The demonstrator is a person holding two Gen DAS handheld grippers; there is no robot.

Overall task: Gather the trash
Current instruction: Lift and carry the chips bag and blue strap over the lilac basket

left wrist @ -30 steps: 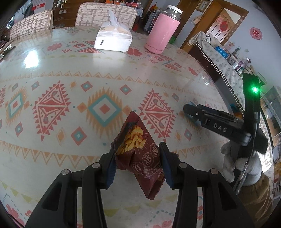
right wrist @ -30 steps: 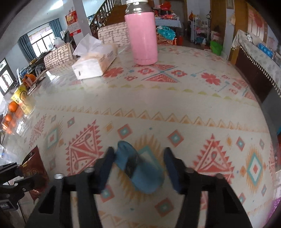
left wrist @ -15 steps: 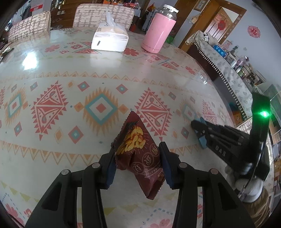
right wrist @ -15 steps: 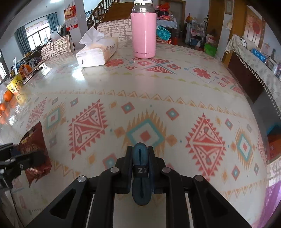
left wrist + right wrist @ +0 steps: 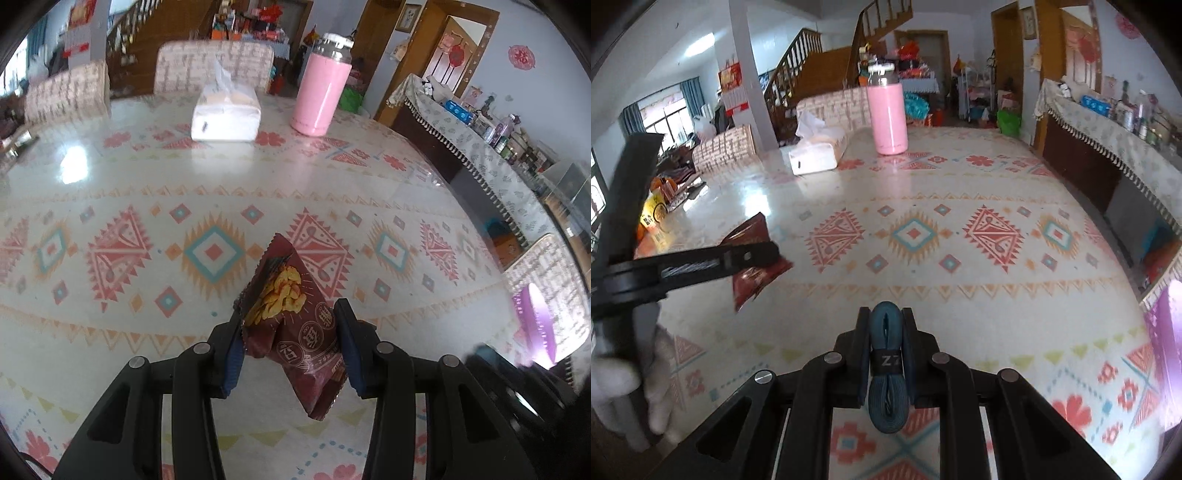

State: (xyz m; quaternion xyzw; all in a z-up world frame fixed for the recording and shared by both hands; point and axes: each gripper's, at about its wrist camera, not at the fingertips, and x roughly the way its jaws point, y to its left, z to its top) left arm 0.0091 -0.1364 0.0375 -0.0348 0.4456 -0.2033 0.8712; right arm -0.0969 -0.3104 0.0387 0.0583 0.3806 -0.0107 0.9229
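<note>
Snack bag (image 5: 291, 325) between closed jaws

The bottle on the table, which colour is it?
The bottle is pink with a silver top; the right wrist view shows it best.

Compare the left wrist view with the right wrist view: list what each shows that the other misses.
Only the left wrist view shows the printed front of the chip bag, pinched in the left tool.

Only the right wrist view shows the blue folded strap clamped in the right tool, the gloved left hand, and the staircase.

Both show the pink bottle, the tissue pack and the patterned table.
</note>
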